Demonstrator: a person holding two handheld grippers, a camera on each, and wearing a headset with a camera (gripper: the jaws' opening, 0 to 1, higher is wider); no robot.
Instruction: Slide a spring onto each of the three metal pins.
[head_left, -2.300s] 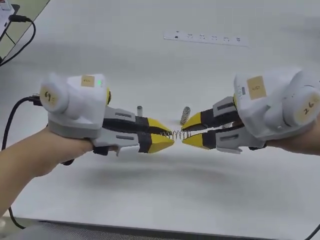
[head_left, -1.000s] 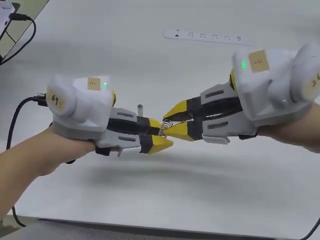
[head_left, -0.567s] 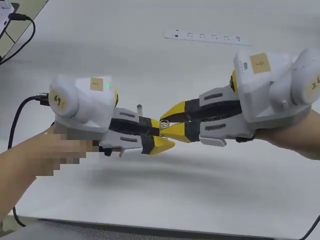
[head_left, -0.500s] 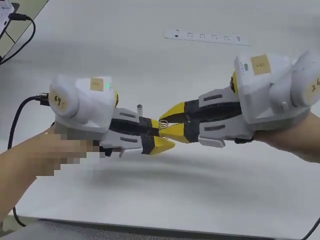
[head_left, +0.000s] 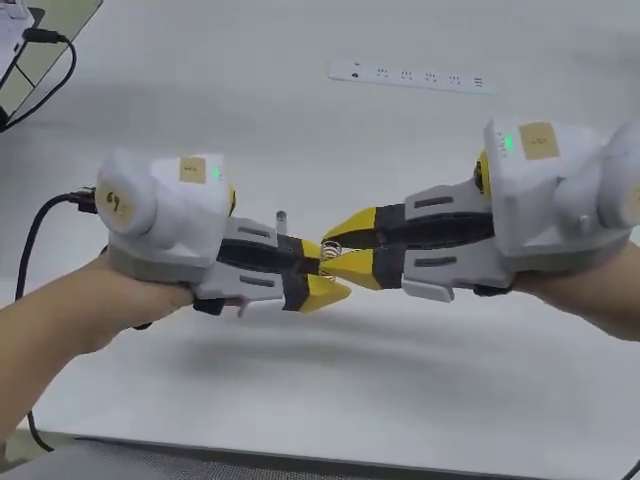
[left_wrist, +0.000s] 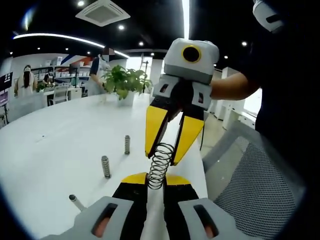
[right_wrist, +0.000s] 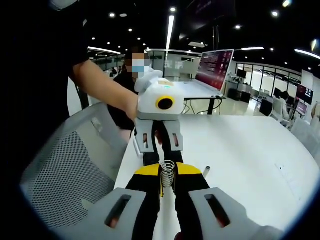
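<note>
Above the tabletop, my left gripper pinches the lower end of a spring, its jaws nearly closed on it. My right gripper meets it nose to nose, jaws spread in a V either side of the coil's upper end without clamping it. I cannot tell whether anything runs inside the coil. Out on the tabletop, a nearer coiled pin and a farther coiled pin look to me as if they carry their springs. A bare pin stands just behind the left gripper. I read this as the third spring in hand; next it wants carrying to the bare pin, its open end lined up squarely over the tip, then easing down
</note>
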